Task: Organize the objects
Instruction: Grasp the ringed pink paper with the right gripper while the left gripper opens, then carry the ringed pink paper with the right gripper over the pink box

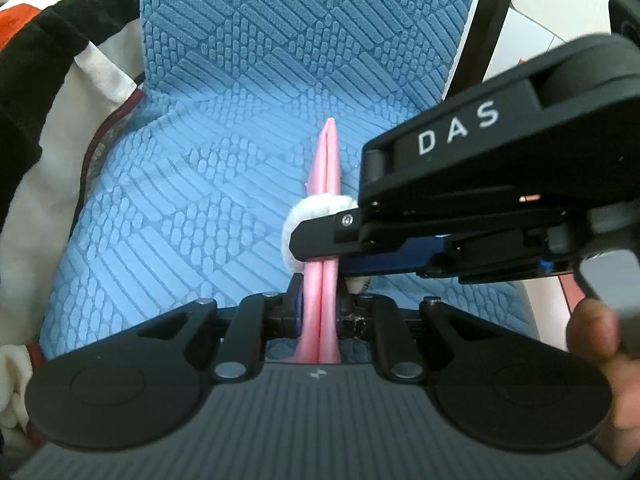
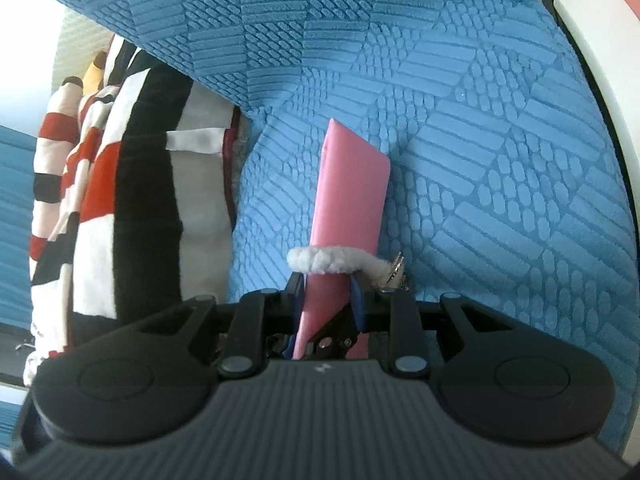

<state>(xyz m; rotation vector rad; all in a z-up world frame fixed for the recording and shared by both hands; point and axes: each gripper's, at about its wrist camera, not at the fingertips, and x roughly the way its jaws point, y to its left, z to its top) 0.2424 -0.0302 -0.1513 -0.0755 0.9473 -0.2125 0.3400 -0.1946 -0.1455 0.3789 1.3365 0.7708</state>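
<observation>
A flat pink case [image 1: 329,168] points away from me over the blue cushion, edge-on in the left wrist view and face-on [image 2: 352,200] in the right wrist view. A white fluffy loop [image 2: 320,261] with a metal clasp [image 2: 394,276] circles its middle. My left gripper [image 1: 320,308] is shut on the case's near end. My right gripper [image 1: 320,254] reaches in from the right and crosses the case just below the loop. In its own view the right gripper [image 2: 325,292] has a pad against each side of the case. The left gripper's fingers [image 2: 328,342] show beneath it.
A blue textured cushion [image 1: 224,184] forms the seat and backrest behind the case. Striped red, black and white fabric [image 2: 132,208] is bunched on the left. A black frame [image 1: 492,20] and a white surface lie to the right. A person's fingers [image 1: 592,332] hold the right gripper.
</observation>
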